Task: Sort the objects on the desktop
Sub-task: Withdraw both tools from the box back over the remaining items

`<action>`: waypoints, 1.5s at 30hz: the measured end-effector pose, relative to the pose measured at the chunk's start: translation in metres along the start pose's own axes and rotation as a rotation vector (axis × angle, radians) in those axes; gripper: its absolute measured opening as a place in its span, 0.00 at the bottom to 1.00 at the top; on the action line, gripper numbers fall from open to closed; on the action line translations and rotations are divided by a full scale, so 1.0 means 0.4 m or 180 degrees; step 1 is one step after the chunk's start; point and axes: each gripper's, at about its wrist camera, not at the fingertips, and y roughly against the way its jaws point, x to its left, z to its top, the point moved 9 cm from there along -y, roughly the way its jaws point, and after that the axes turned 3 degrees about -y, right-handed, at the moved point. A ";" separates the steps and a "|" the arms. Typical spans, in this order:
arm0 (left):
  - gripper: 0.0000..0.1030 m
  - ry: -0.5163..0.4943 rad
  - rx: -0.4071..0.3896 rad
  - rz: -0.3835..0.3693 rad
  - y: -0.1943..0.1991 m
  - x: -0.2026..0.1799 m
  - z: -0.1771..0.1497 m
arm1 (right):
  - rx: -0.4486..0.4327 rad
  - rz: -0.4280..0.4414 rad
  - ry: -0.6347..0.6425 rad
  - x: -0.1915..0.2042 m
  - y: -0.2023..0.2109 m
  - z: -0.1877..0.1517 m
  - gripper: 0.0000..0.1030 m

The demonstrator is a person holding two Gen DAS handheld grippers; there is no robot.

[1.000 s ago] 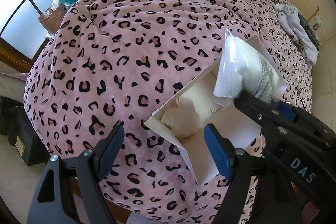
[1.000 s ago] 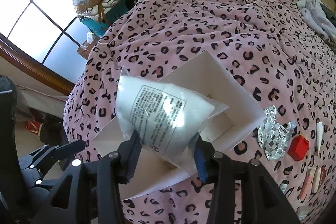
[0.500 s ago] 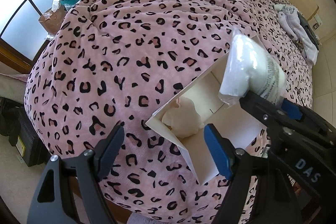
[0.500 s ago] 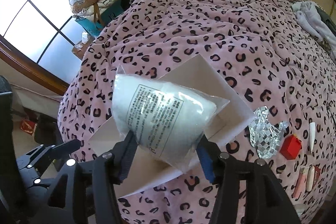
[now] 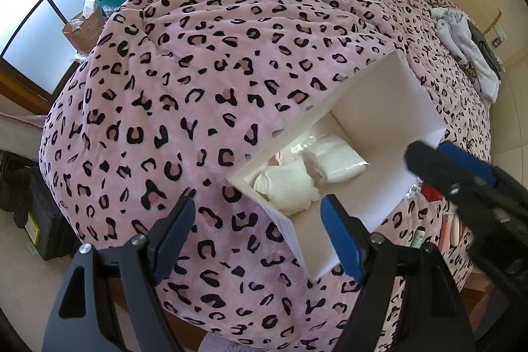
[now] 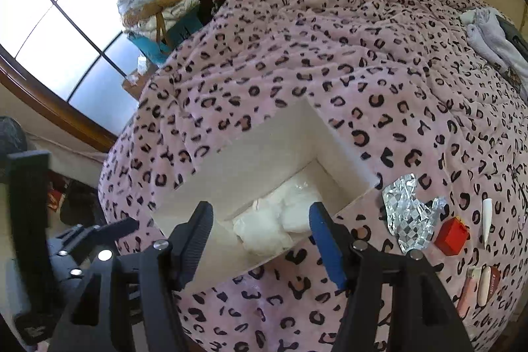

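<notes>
A white open-topped box (image 6: 264,147) sits on the pink leopard-print blanket. A clear plastic bag of white filling (image 6: 290,207) lies inside it next to another soft white bundle (image 5: 287,187). My right gripper (image 6: 260,236) hovers above the box's near side. Its jaws are opening with nothing between them, and the bag is below them. In the left wrist view the same bag (image 5: 336,157) rests at the box bottom and the right gripper (image 5: 439,154) reaches in from the right. My left gripper (image 5: 259,236) stands open over the box's near corner (image 5: 264,203), holding nothing.
Right of the box on the blanket lie a crumpled silver foil wrapper (image 6: 409,213), a small red box (image 6: 452,235), a white pointed stick (image 6: 486,216) and pink tubes (image 6: 478,286). Folded clothes (image 6: 495,38) lie far right. Cluttered boxes (image 6: 158,22) stand by the window.
The right gripper opened and let go of the plastic bag, which dropped into the box. The right gripper rose slightly. The left gripper stayed still.
</notes>
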 end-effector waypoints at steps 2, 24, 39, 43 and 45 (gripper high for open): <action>0.77 -0.0012 -0.0010 0.0001 0.007 -0.005 -0.001 | -0.0088 0.0010 -0.0016 0.000 0.032 0.010 0.60; 0.77 -0.0908 -0.0116 -0.0047 0.063 -0.356 -0.143 | -0.0346 -0.0312 -0.0929 -0.314 0.228 -0.272 0.60; 0.77 -0.1680 -0.0066 -0.0255 0.067 -0.732 -0.343 | -0.0532 -0.0628 -0.1777 -0.623 0.393 -0.556 0.60; 0.77 -0.1830 -0.0037 -0.0275 0.062 -0.796 -0.393 | -0.0566 -0.0668 -0.1936 -0.676 0.418 -0.616 0.60; 0.77 -0.1876 -0.0022 -0.0290 0.059 -0.822 -0.416 | -0.0577 -0.0689 -0.2011 -0.700 0.430 -0.647 0.60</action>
